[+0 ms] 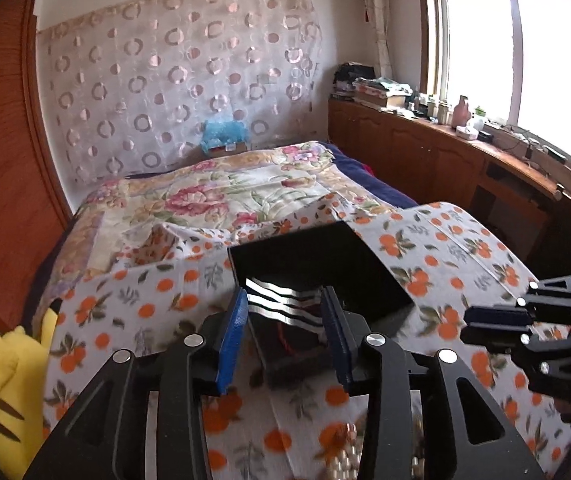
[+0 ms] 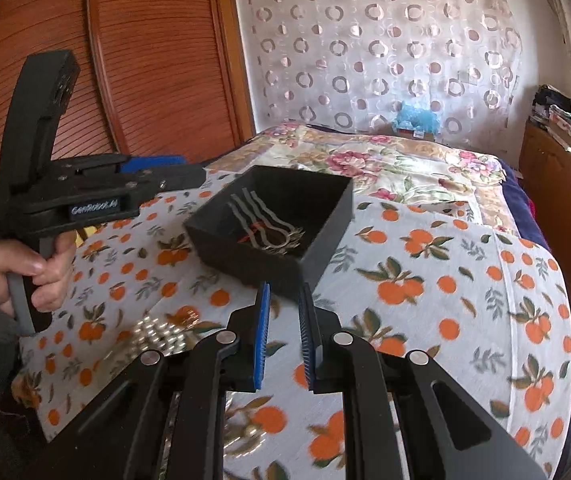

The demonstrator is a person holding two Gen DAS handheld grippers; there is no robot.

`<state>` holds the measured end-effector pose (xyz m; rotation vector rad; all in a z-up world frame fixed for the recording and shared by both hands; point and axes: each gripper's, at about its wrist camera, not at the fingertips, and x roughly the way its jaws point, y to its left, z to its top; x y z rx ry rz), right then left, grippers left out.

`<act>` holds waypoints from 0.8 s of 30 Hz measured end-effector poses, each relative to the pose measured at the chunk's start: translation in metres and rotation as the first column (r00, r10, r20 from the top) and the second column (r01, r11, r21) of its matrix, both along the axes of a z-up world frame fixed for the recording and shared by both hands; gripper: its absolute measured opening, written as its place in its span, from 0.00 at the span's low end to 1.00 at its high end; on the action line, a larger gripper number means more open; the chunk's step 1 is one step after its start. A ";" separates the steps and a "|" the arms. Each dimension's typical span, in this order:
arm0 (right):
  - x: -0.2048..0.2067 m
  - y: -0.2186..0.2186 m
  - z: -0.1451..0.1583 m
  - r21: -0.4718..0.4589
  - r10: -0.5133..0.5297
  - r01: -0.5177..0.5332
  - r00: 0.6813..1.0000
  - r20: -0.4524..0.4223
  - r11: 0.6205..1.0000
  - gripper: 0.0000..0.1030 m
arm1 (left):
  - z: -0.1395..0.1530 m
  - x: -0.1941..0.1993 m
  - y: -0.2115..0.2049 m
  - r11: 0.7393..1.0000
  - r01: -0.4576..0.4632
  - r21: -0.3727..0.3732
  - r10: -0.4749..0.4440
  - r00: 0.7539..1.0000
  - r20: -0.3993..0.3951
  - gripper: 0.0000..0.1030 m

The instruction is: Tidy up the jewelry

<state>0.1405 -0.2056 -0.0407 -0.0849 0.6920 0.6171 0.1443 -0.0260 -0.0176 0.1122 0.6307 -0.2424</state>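
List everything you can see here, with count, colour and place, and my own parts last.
Box: one, black, open, on the orange-print cloth.
Jewelry in box: a few pieces, silvery with some red; count unclear.
Beads: one heap, pale and shiny, on the cloth near the person.
Cloth: one, white with oranges, over a raised surface.
Bedspread: one, floral, behind.
Plush toy: one, yellow, far left.
Hand: one, on the left handle.
Left claw: open, empty.
Right claw: open, empty.

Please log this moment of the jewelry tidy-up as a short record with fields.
surface: orange-print cloth over the bed
container: black box, open, on the cloth
box contents: pale wavy stripes and a red strand; jewelry type unclear
loose item: pearl-like beads on the cloth, blurred
left gripper: open, empty, at the box
right gripper: open, empty, near the box
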 end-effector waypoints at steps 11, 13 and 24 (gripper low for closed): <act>-0.031 0.018 -0.018 -0.045 0.033 -0.035 0.999 -0.035 0.998 0.16 | -0.027 -0.062 0.022 0.999 0.008 -0.046 -0.011 0.999 -0.050 0.44; -0.033 0.021 -0.022 -0.052 0.038 -0.040 0.998 -0.046 0.998 0.16 | -0.032 -0.069 0.026 0.998 0.002 -0.060 -0.006 0.998 -0.064 0.44; -0.035 0.020 -0.042 -0.046 0.047 -0.055 0.989 -0.143 0.997 0.23 | -0.059 -0.092 0.035 0.998 -0.020 -0.054 0.014 0.994 -0.105 0.44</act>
